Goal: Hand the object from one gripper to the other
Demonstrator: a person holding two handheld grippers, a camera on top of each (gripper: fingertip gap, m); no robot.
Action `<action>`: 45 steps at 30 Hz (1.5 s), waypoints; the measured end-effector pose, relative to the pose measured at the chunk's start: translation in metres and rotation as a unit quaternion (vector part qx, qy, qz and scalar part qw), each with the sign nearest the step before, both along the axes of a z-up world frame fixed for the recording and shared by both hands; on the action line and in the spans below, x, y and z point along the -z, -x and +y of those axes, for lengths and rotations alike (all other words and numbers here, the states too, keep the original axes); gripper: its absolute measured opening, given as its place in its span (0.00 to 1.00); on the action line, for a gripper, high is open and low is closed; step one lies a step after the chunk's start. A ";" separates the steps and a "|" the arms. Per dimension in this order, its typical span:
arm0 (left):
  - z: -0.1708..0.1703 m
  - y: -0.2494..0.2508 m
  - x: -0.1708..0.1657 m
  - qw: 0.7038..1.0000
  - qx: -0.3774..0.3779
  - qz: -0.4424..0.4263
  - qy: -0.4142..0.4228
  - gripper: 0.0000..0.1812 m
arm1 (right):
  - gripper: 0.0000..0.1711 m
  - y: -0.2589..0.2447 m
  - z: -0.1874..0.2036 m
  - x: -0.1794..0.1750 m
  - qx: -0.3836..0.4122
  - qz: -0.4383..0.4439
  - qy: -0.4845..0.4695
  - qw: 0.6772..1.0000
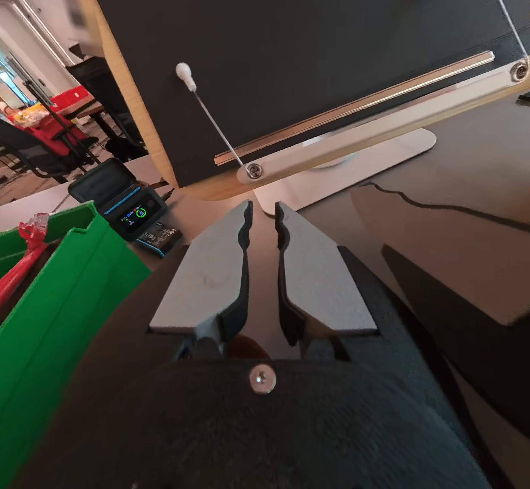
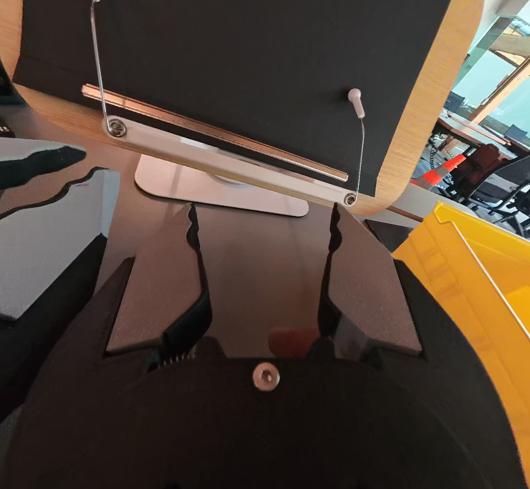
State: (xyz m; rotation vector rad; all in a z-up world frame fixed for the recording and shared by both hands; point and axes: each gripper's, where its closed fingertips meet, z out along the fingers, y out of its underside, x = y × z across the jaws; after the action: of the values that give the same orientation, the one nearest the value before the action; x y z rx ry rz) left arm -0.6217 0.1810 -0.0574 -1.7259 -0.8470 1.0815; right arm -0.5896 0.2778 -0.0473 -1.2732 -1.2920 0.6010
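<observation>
My left gripper (image 1: 263, 208) is empty, its jaws only a narrow gap apart, low over the dark table (image 1: 473, 136). A red object with a clear red end (image 1: 32, 231) lies in the green bin (image 1: 57, 303) to its left, apart from the fingers. My right gripper (image 2: 262, 211) is wide open and empty over the same table. Each gripper shows at the edge of the other's view: the right one in the left wrist view (image 1: 430, 268), the left one in the right wrist view (image 2: 48, 234). They sit side by side and both face the stand.
A wooden book stand with a black sheet (image 1: 286, 44), a metal ledge and a white base (image 2: 200, 185) stands right ahead. A yellow bin (image 2: 473, 288) is at the right. A small dark case with a lit screen (image 1: 132, 211) sits behind the green bin. Chairs and desks stand beyond.
</observation>
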 end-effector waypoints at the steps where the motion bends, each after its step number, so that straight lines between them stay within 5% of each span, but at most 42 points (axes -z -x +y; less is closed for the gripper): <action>1: 0.000 0.000 0.002 1.000 0.002 -0.006 -0.003 0.07 | 0.53 0.000 -0.001 0.000 0.000 0.000 -0.004 1.000; 45: 0.003 0.000 0.008 1.000 0.005 -0.026 0.002 0.04 | 0.58 0.003 0.007 0.009 0.011 -0.017 0.002 1.000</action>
State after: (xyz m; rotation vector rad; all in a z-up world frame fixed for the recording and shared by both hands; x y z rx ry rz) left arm -0.6222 0.1840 -0.0651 -1.7654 -0.8672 1.0359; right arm -0.5924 0.2846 -0.0565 -1.3033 -1.3036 0.5692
